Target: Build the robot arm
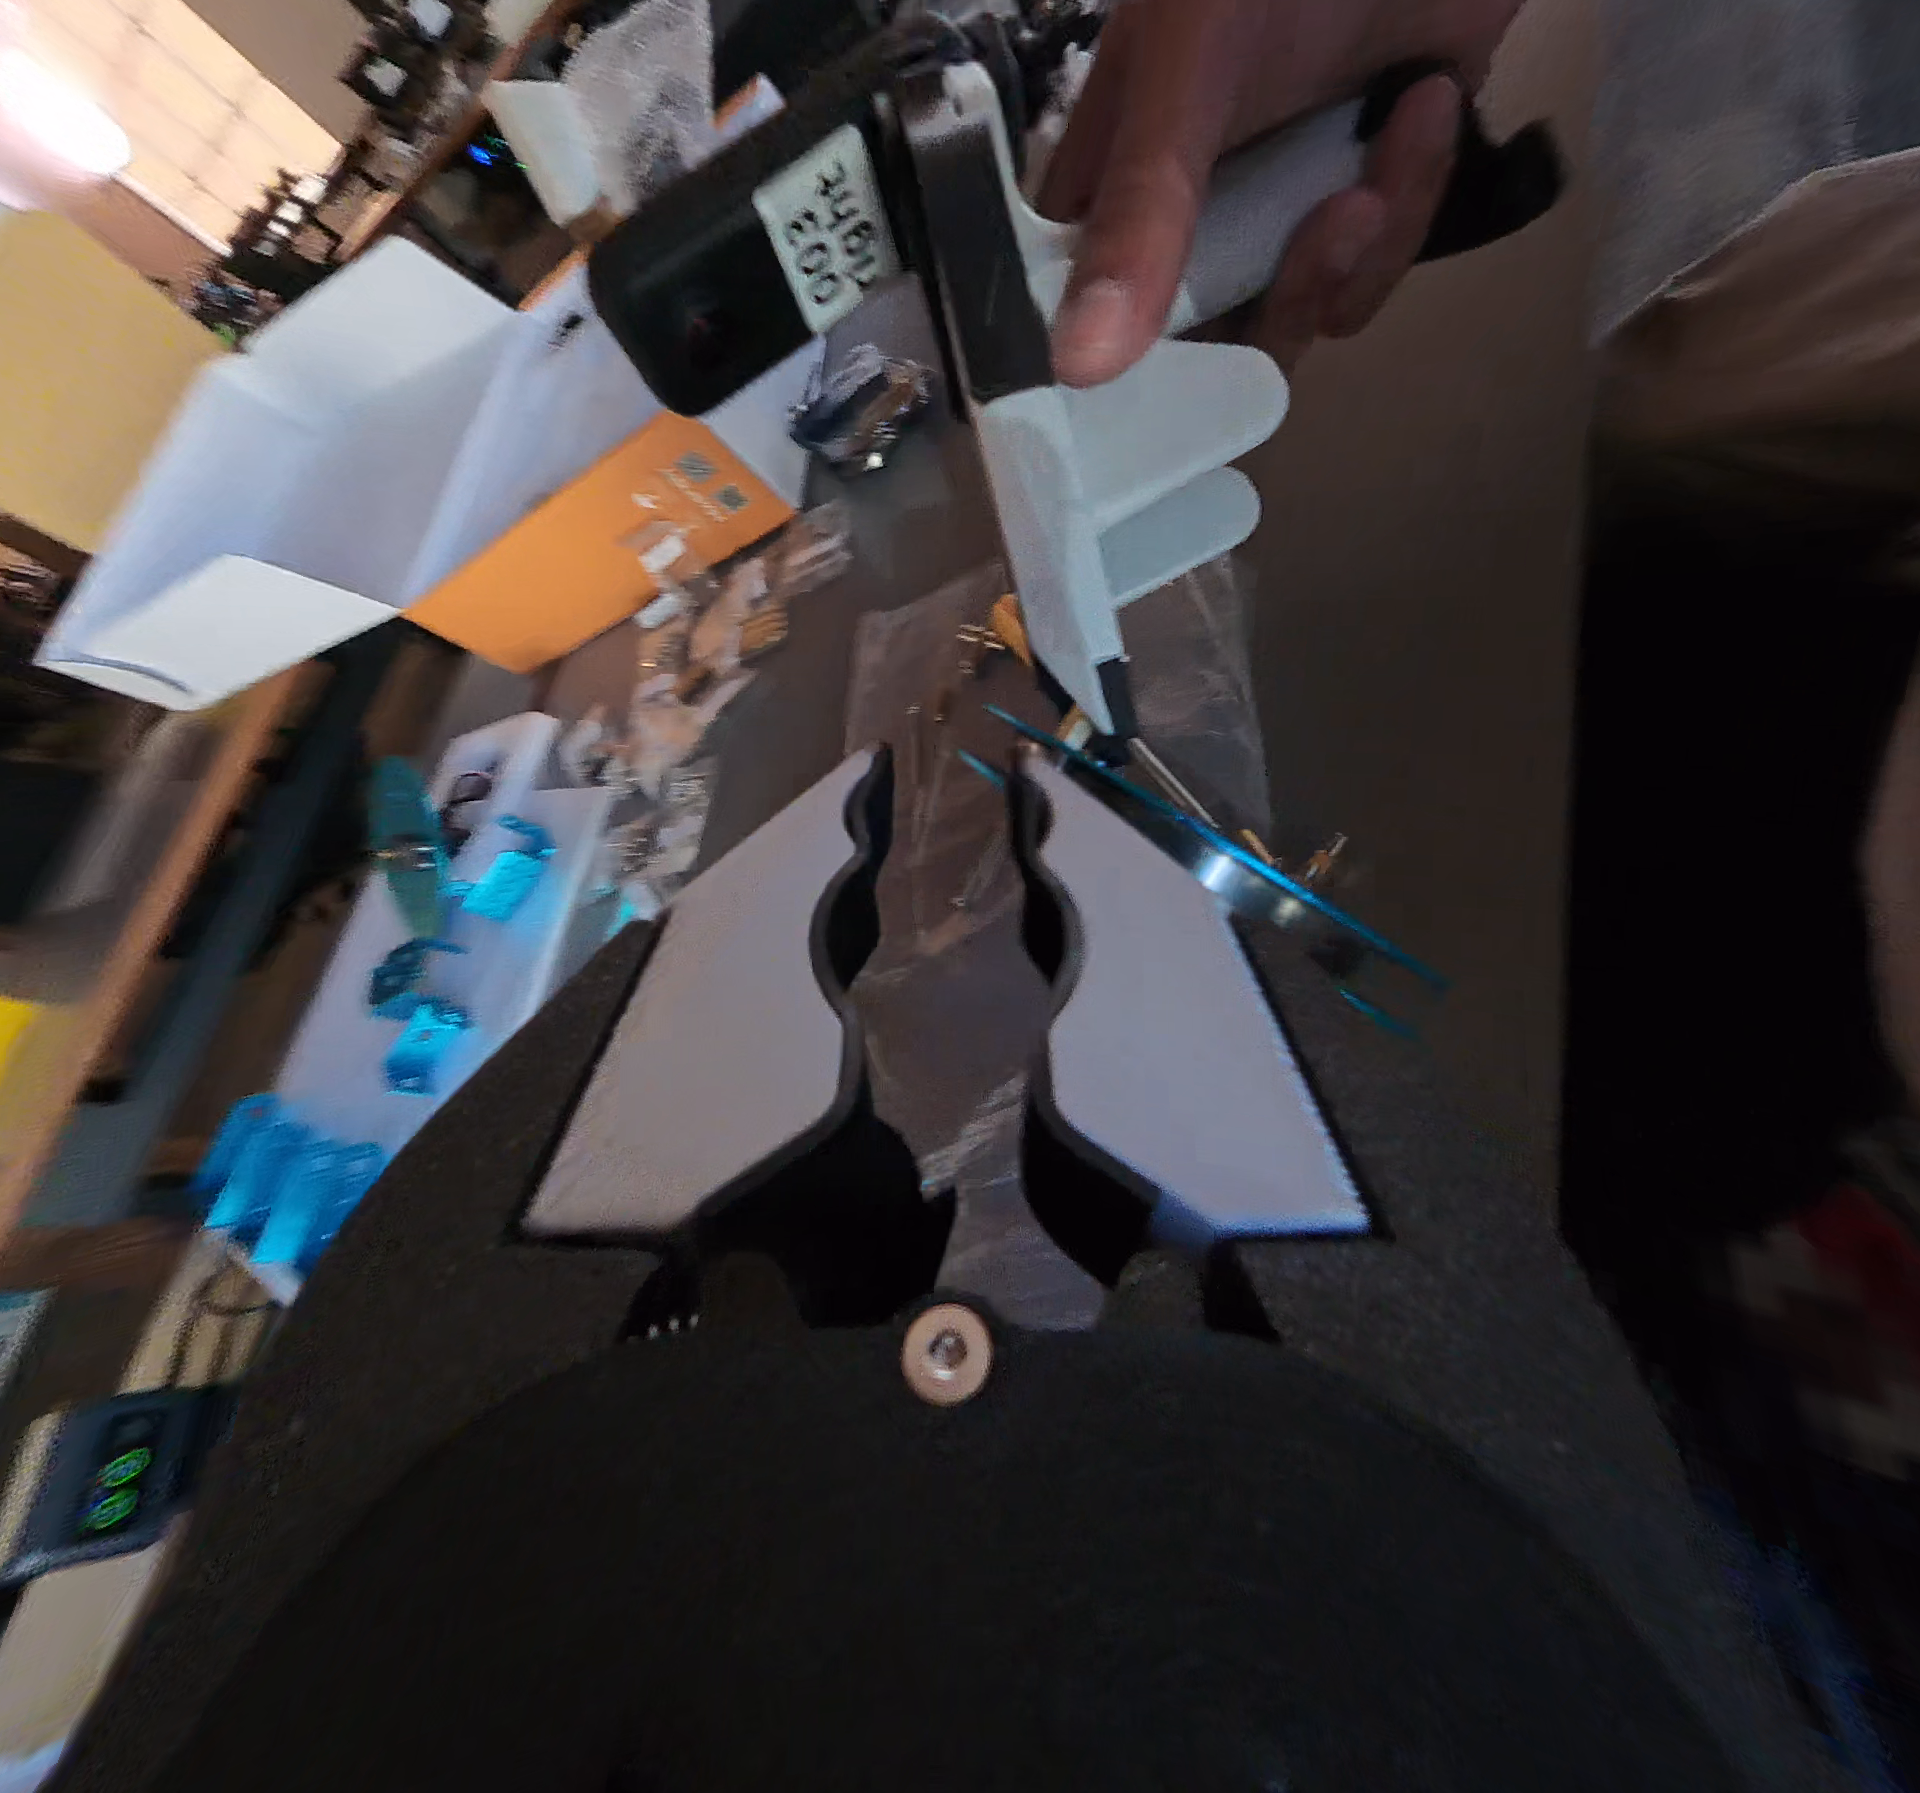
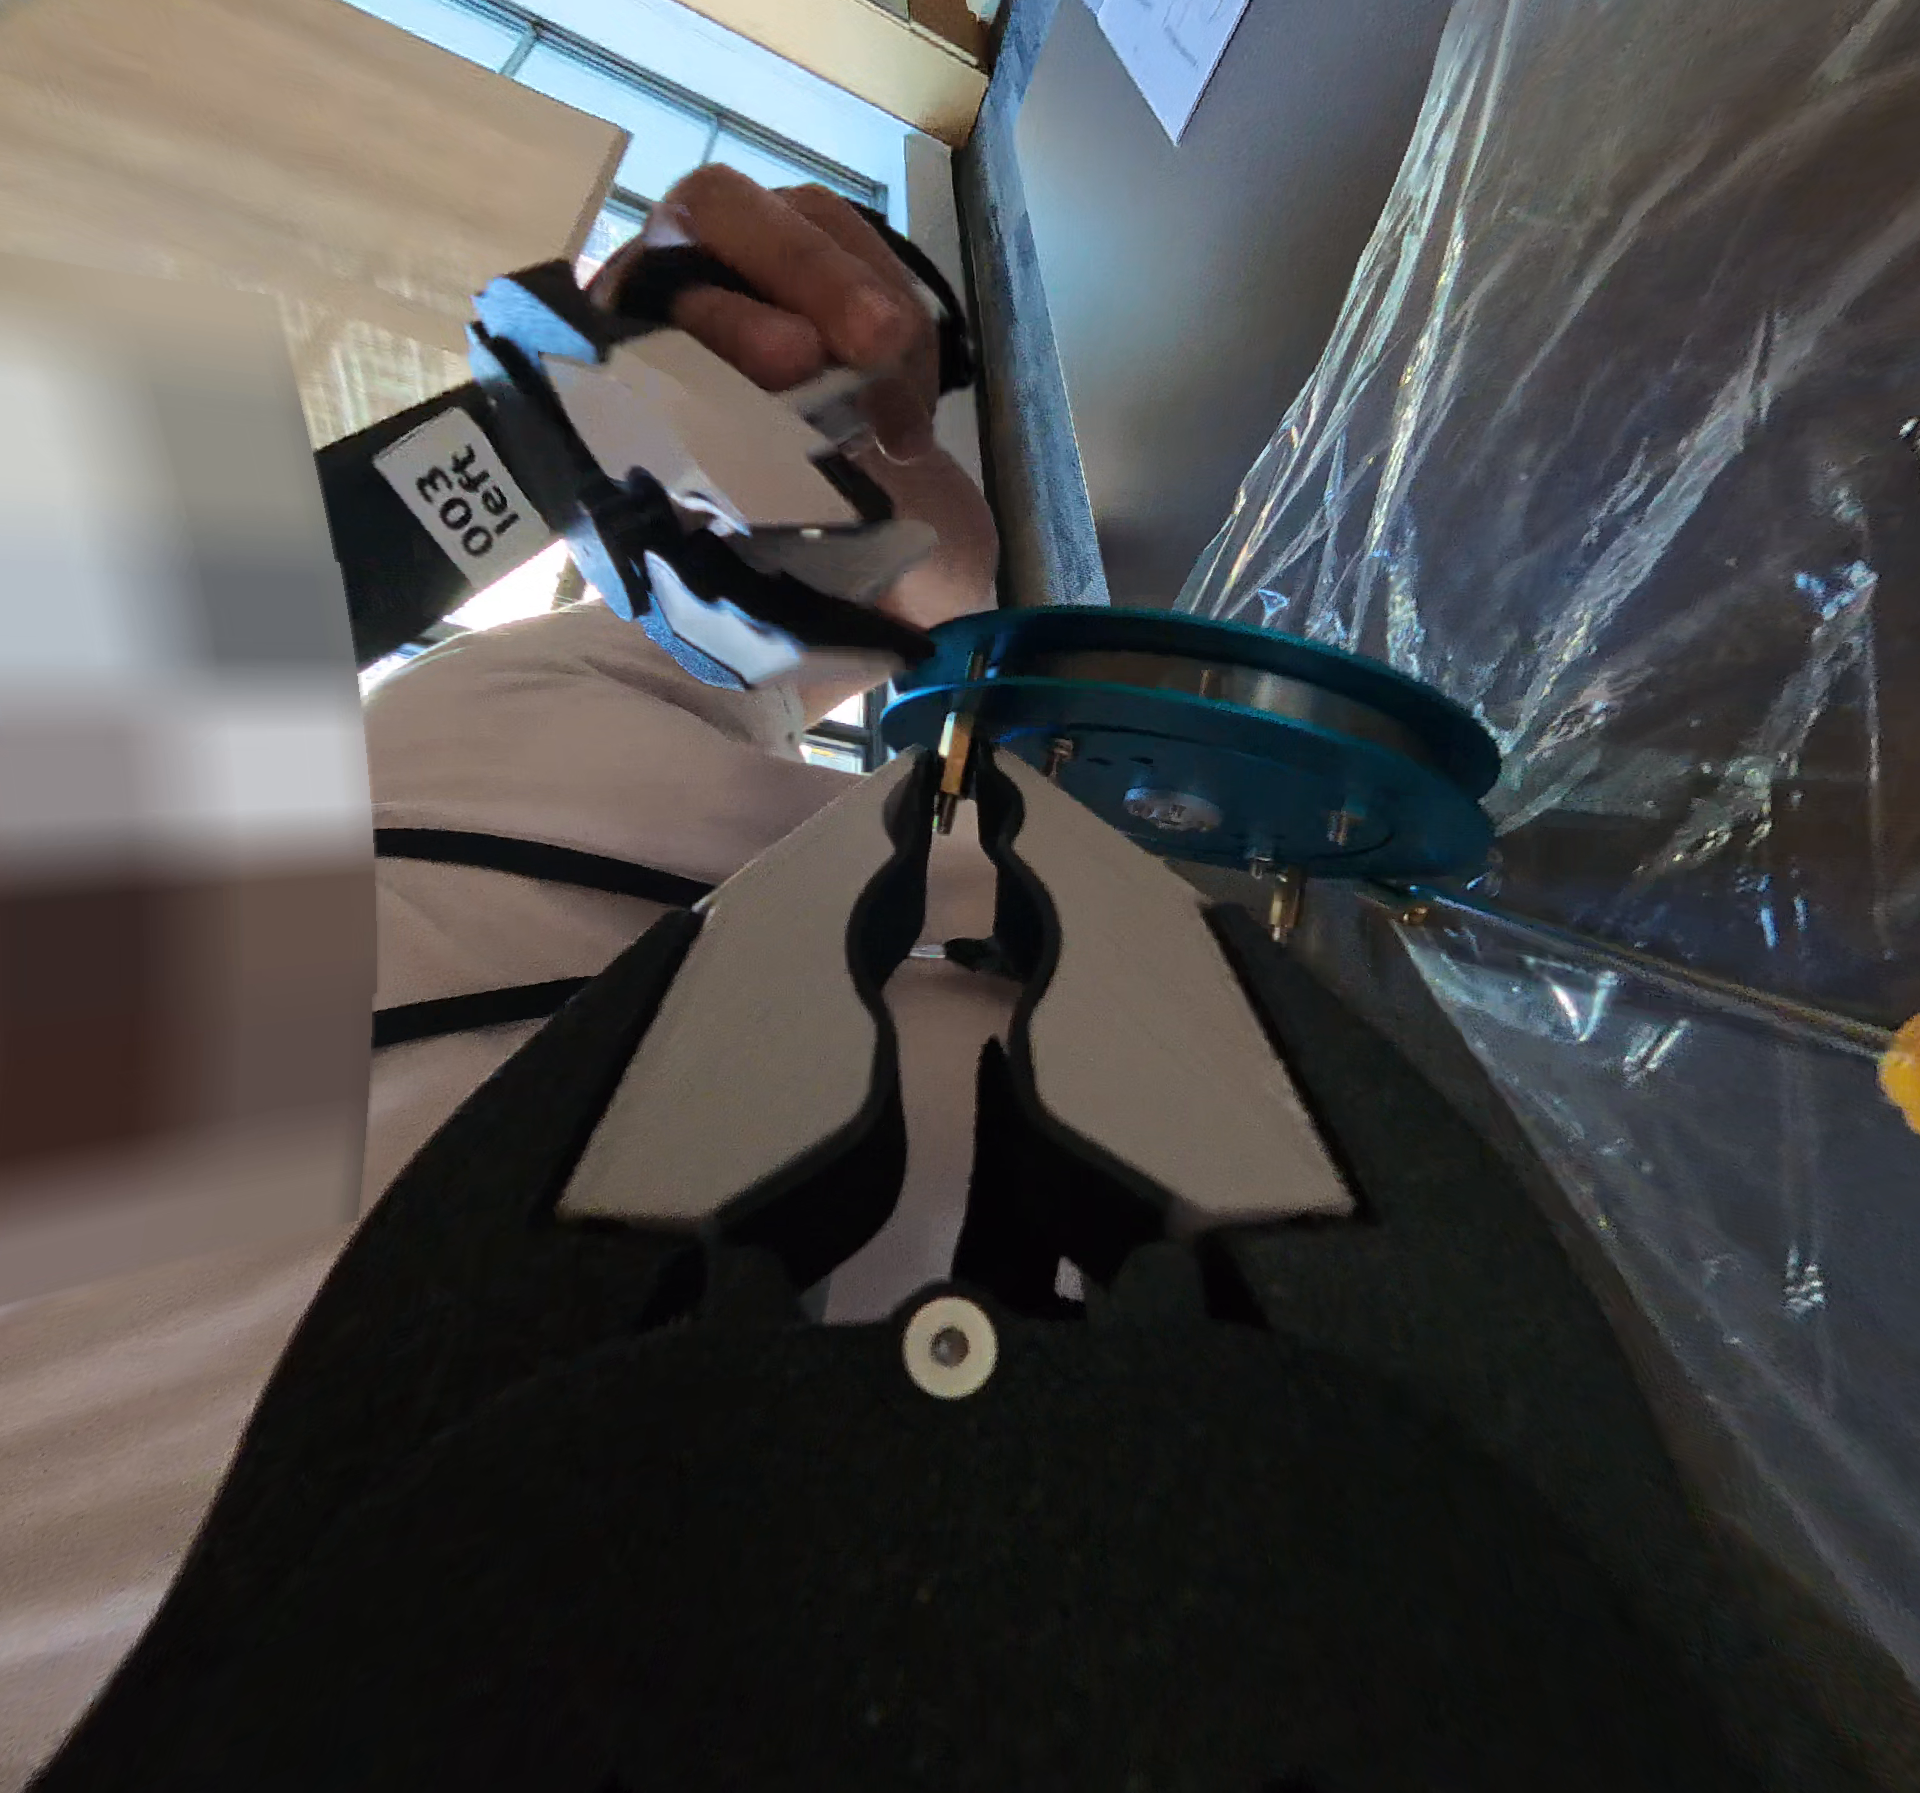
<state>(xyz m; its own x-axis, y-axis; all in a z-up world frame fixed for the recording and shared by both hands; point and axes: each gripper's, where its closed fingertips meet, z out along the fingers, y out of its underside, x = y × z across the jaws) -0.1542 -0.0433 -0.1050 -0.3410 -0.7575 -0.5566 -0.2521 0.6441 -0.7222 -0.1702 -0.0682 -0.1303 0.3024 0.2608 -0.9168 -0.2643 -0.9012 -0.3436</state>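
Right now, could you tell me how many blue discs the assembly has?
2: an upper blue disc and a lower blue disc, stacked with a gap; the right gripper grips a brass standoff at their edge.

blue two-disc assy (image 2: 1226,725) w/ brass standoffs (image 2: 954,756), tilted on edge, over clear plastic sheet (image 2: 1621,413)

Workshop, parts-strewn bench (image 1: 1403,600), blue components (image 1: 416,1016)

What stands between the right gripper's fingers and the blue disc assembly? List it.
Nothing visible does. The right gripper has a brass standoff at the rim of the blue disc assembly between its fingers, apparently clamped. The left gripper meets the rim from the far side, out of the way. The clear plastic bag lies behind.
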